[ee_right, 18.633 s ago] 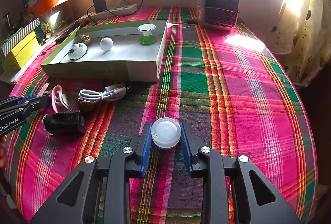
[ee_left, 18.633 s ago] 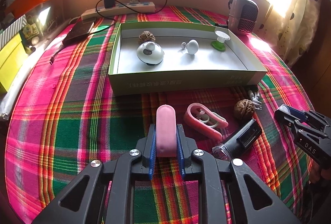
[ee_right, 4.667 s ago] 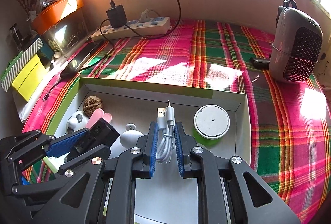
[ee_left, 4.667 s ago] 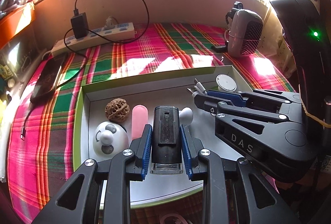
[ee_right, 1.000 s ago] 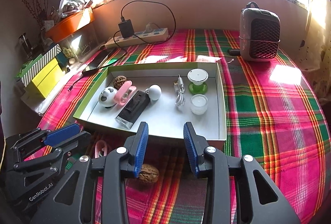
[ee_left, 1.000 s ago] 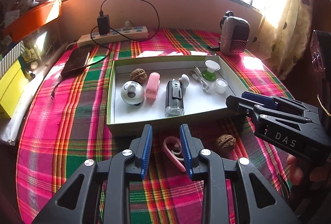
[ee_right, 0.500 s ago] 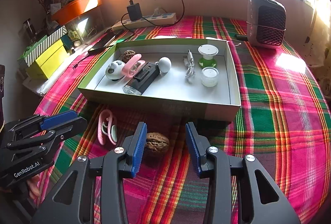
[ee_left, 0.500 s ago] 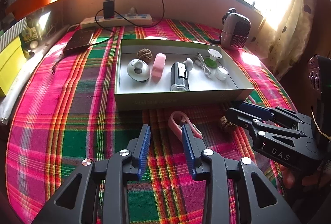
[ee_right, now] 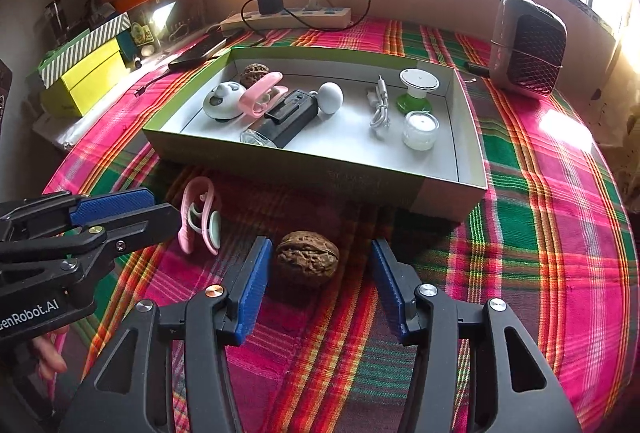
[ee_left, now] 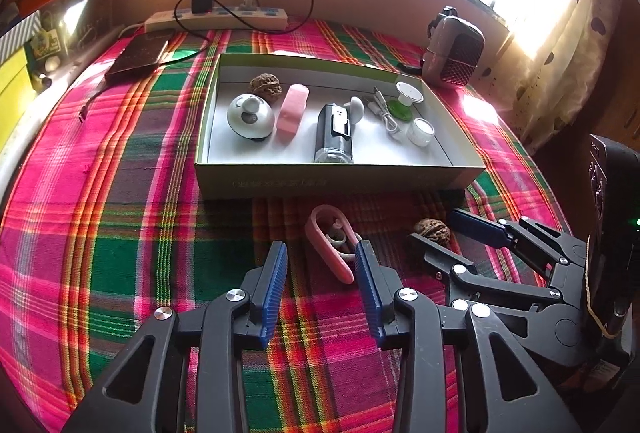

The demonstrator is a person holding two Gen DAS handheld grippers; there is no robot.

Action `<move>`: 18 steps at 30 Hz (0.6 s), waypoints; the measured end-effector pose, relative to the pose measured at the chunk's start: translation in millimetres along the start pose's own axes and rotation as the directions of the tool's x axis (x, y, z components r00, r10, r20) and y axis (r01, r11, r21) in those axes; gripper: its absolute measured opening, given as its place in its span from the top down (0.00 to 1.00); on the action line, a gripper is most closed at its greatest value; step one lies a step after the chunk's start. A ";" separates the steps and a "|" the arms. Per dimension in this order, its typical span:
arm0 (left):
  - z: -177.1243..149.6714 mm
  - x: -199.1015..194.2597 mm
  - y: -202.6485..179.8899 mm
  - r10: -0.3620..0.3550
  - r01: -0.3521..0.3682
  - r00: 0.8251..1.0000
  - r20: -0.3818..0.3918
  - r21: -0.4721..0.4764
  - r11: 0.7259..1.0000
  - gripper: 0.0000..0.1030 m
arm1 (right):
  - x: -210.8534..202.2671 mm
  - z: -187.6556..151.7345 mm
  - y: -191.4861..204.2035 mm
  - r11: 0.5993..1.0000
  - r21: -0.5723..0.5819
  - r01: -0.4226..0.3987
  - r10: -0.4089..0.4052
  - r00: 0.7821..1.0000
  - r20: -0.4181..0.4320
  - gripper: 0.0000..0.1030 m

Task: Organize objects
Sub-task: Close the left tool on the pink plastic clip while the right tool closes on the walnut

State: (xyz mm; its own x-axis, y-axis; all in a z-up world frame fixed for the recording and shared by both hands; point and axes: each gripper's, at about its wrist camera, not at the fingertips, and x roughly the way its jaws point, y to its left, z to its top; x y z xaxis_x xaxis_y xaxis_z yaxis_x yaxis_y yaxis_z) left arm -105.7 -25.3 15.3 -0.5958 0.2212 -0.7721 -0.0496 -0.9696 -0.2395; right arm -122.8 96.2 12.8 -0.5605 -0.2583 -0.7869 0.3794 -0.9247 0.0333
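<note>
**Inspector:** Plaid cloth in pink, green and orange covers the whole work surface, woven and slightly wrinkled, under a sunlit window. Report the largest item on it.

**Assistant:** One shallow rectangular cardboard box, green-edged with a white floor. Beyond it sit a rounded mesh-fronted heater and a long white power strip carrying a black charger.

**Inspector:** Contents of the box?

**Assistant:** From the left: a wrinkled brown nut, a glossy domed white gadget, a smooth pink oblong case, a black device with a clear end, a white knob beside it, a coiled white cable, a green-based white disc and a small translucent jar.

**Inspector:** And outside?

**Assistant:** Two pieces on the cloth in front of the box's near wall. A pink loop-shaped clip lies between the tips of the left gripper, nearer its right pad. A ridged walnut lies between the pads of the right gripper, closer to the left one.

**Inspector:** Claw state?

**Assistant:** Both sets of ribbed blue pads are spreading apart. Neither is seen pressing on its piece.
</note>
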 end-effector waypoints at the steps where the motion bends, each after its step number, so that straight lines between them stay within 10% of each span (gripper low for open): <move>1: 0.2 0.9 -0.4 0.001 -0.001 1.000 -0.002 -0.002 1.000 0.67 | 1.0 -0.5 -0.5 1.000 -0.002 0.006 -0.006 1.000 -0.005 0.50; 18: 8.0 16.5 -11.2 0.026 -0.026 0.999 -0.031 -0.004 1.000 0.66 | -1.3 -4.4 -15.1 0.999 -0.003 0.035 -0.035 0.999 0.011 0.58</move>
State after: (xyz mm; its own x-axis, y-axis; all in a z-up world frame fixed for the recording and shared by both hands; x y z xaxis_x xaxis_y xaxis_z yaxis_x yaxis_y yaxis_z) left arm -121.4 -11.6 10.0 -0.5721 0.1993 -0.7956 -0.0310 -0.9746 -0.2219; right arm -124.6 111.7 10.6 -0.5811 -0.2289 -0.7810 0.3620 -0.9322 0.0039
